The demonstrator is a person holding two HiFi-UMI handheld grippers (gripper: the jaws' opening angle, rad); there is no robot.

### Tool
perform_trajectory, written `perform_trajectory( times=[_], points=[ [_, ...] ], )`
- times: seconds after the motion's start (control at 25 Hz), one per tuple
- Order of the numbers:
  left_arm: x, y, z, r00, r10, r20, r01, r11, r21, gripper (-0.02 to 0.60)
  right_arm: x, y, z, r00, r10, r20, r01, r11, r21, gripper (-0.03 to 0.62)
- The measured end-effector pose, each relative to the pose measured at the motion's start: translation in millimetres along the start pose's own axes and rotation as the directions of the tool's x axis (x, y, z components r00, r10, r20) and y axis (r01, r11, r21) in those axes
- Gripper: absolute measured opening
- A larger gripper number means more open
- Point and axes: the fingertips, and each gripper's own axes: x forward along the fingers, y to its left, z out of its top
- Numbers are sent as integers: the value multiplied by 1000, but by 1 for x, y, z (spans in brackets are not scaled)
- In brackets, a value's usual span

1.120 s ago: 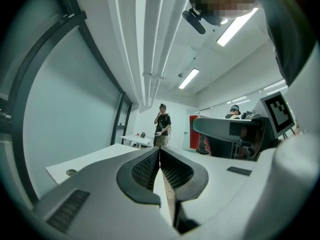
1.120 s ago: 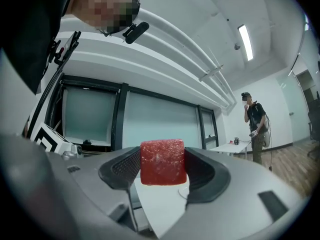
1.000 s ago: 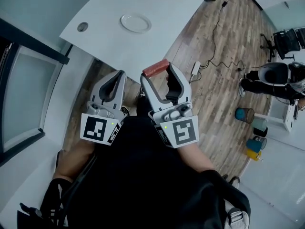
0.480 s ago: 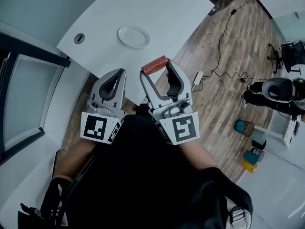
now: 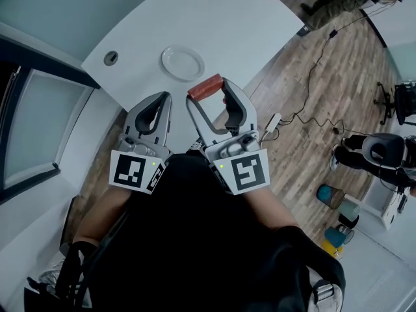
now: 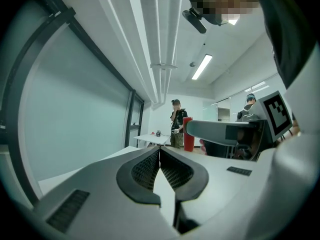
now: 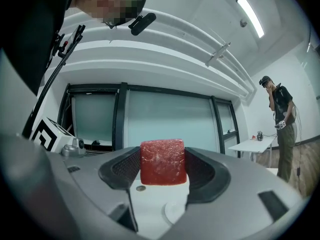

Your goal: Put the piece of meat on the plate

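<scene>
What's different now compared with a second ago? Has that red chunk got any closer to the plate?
Yes. The right gripper has brought the piece of meat nearer the plate on the white table; in the head view it is still short of the plate. Nothing was grabbed or let go: its jaws stay shut on the meat, and the left gripper stays shut and empty.

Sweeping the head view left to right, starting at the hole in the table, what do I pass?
table hole → left tool → right tool gripping the piece of meat → power strip → teal bin
</scene>
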Motion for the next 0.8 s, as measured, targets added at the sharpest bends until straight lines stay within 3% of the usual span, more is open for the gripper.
perform_trajectory(
  times=[0.2, 0.36, 0.8],
  points=[
    [9, 4, -6, 1000, 24, -20, -23, 1000, 4, 3, 11, -5, -5, 999, 42, -6, -42, 999, 8, 276],
    [17, 21, -8, 998, 29, -53, -29, 1000, 4, 3, 24, -7, -13, 999, 31, -42, -30, 999, 34, 276],
    [59, 63, -25, 987, -67, -145, 62, 997, -42, 3, 75, -14, -44, 984, -59, -166, 68, 996, 54, 276]
  ],
)
